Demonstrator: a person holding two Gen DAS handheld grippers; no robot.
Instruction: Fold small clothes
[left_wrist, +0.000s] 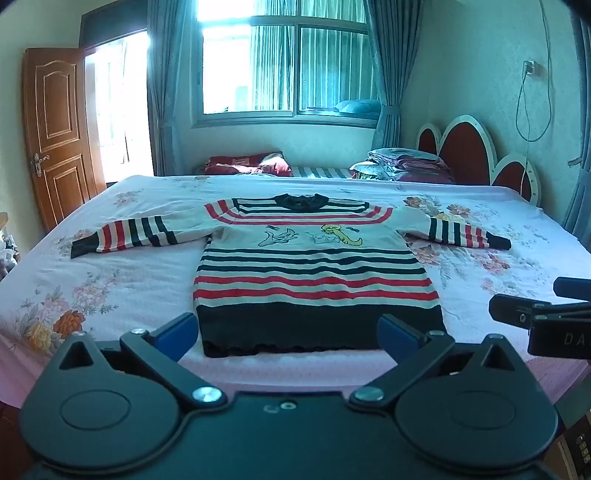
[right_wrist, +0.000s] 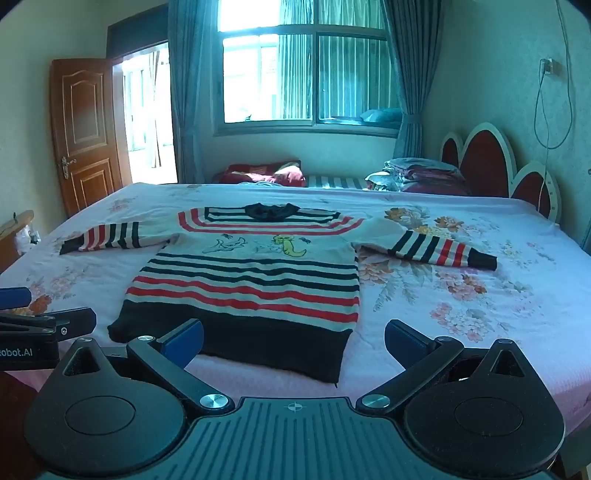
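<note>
A small striped sweater lies flat on the bed, front up, with both sleeves spread out to the sides and its dark hem nearest me. It also shows in the right wrist view. My left gripper is open and empty, just short of the hem at the bed's near edge. My right gripper is open and empty, near the hem's right corner. The right gripper also shows at the right edge of the left wrist view, and the left gripper at the left edge of the right wrist view.
The bed has a pink floral sheet. Pillows and folded bedding lie at the far side by the red headboard. A wooden door stands open at the left, a curtained window behind.
</note>
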